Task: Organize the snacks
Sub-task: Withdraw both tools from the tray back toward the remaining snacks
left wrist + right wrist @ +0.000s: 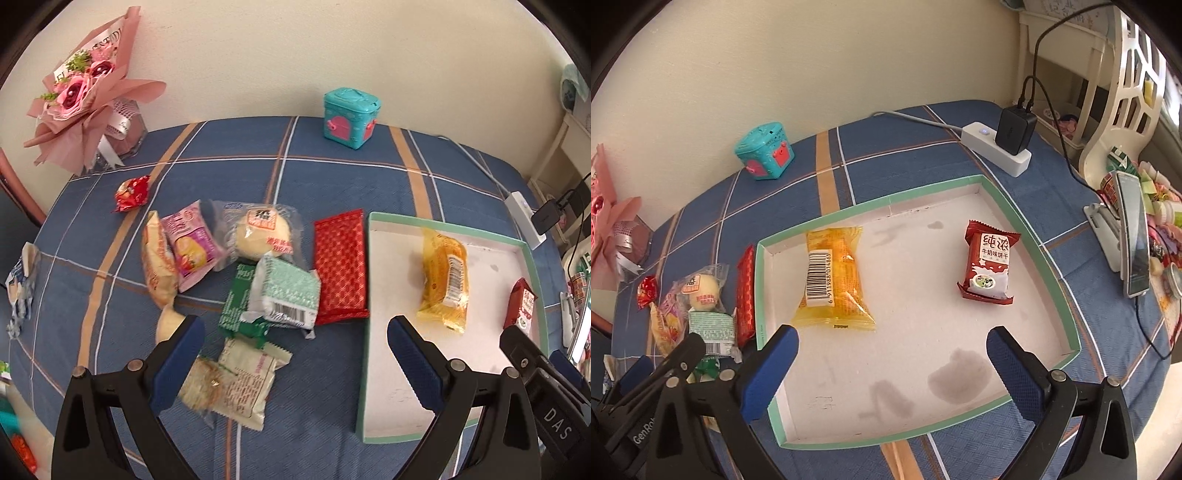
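A white tray with a green rim (923, 190) (373, 295) lies on the blue plaid cloth. Inside it lie a yellow snack pack (833, 280) (445, 275) and a dark red biscuit pack (990, 264) (521, 304). Left of the tray several snacks lie in a heap: a red patterned bar (341, 266), a mint green pack (288, 291), a round bun in clear wrap (260, 234), a pink pack (194, 245) and a cream pack (242, 384). My left gripper (295, 354) hangs open above the heap's near side, empty. My right gripper (892, 363) stands open over the tray, empty.
A teal toy box (351, 116) (764, 151) and a pink bouquet (85, 92) stand by the wall. A small red candy pack (132, 192) lies apart at the left. A white power strip with a black charger (1001, 146) and a phone on a stand (1134, 236) sit at the right.
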